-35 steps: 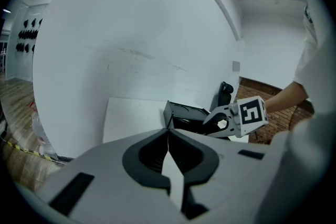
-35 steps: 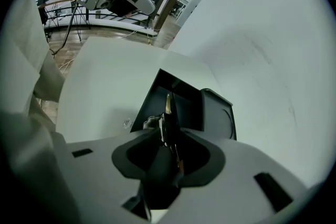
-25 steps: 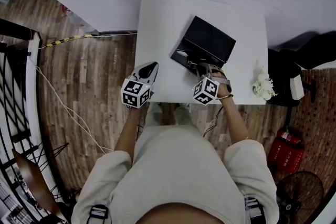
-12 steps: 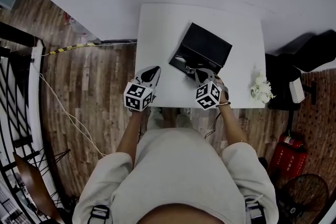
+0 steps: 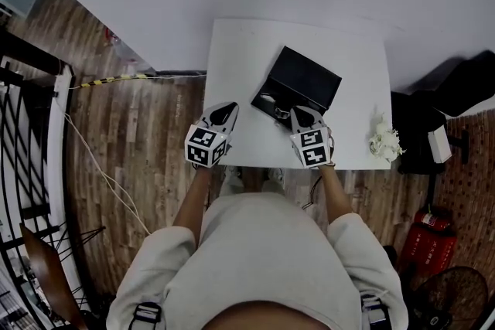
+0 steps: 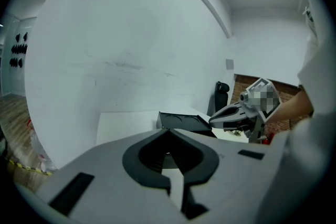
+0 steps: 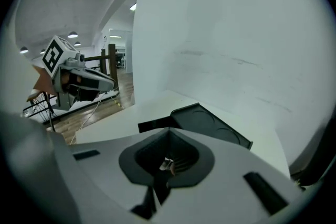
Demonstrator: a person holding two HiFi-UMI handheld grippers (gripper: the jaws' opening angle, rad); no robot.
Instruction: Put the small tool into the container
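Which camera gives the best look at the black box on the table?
The head view: the whole black box shows from above, open on the white table. The right gripper view shows it at a slant, partly behind its own jaws; the left gripper view shows only a low sliver.

Steep overhead head view; both gripper views toward the container (image 5: 302, 79).

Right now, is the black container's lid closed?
No, the black container on the white table has its lid swung open behind its base.

Soft, even indoor light; muted colours; gripper views heavily fisheyed, corners dark.
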